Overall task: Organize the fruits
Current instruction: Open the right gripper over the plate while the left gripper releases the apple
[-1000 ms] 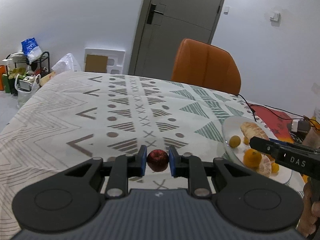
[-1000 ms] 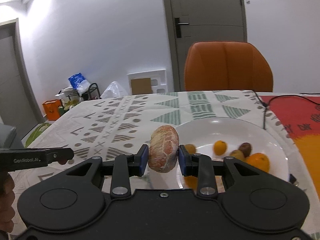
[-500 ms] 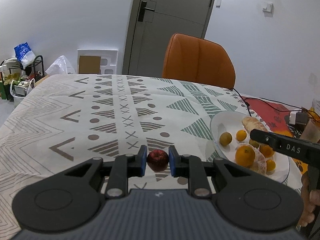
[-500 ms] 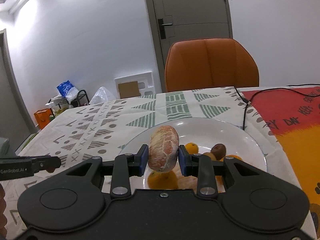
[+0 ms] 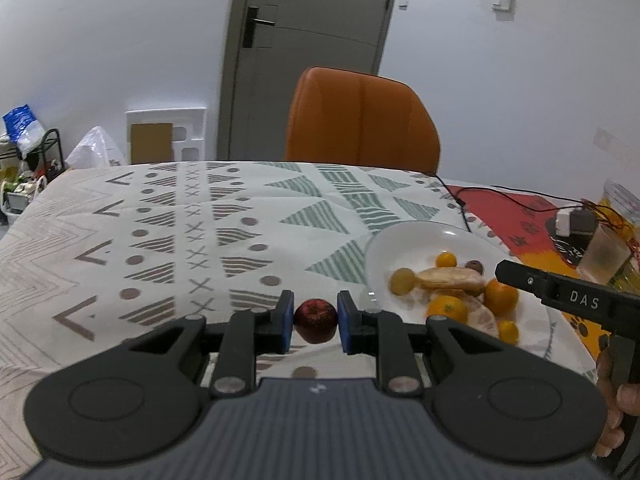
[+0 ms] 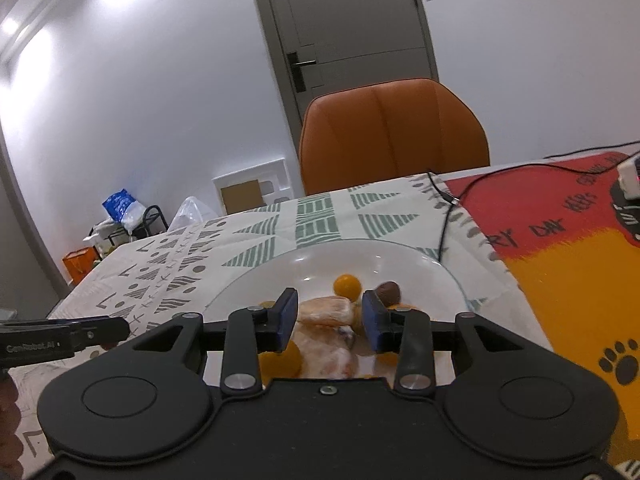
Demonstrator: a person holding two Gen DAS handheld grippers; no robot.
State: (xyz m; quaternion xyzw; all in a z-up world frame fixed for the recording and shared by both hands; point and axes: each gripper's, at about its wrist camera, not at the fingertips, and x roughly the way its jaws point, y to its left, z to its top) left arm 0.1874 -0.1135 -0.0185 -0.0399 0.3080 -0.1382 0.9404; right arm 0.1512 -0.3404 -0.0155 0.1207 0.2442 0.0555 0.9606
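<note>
The left gripper (image 5: 315, 322) holds a dark red apple (image 5: 315, 319) between its blue pads (image 5: 285, 322), jaws narrow and pressed to the fruit's sides, so the apple rides level and clear of the cloth (image 5: 168, 236). It hangs above the table's near edge, just left of the plate (image 5: 404, 236). Held by its widest part, the apple looks unlikely to roll or slip; my guess is it is waiting its turn for the plate.

The plate sits toward the cloth's right edge, beside a red and yellow mat (image 6: 560, 248). Fruit is gathered on its near half: small yellow ones (image 5: 445, 259), oranges (image 5: 501, 297), a brown one (image 6: 387, 291) and peeled citrus (image 5: 450, 277). Keeping them in one dish seems to be the point of the task.

The right gripper (image 6: 329, 318) is low over the plate's near rim. Its jaws stand fairly wide, with a gap showing between the right pad (image 6: 372, 318) and the peeled citrus (image 6: 326, 311), which lies on the other fruit between them. So it appears let go, not gripped; on the left side I cannot tell whether pad and fruit touch. It rests on a heap, so it could shift when the jaws lift away.

A black cable (image 6: 446, 216) runs across the far right corner, well apart from the fruit.
</note>
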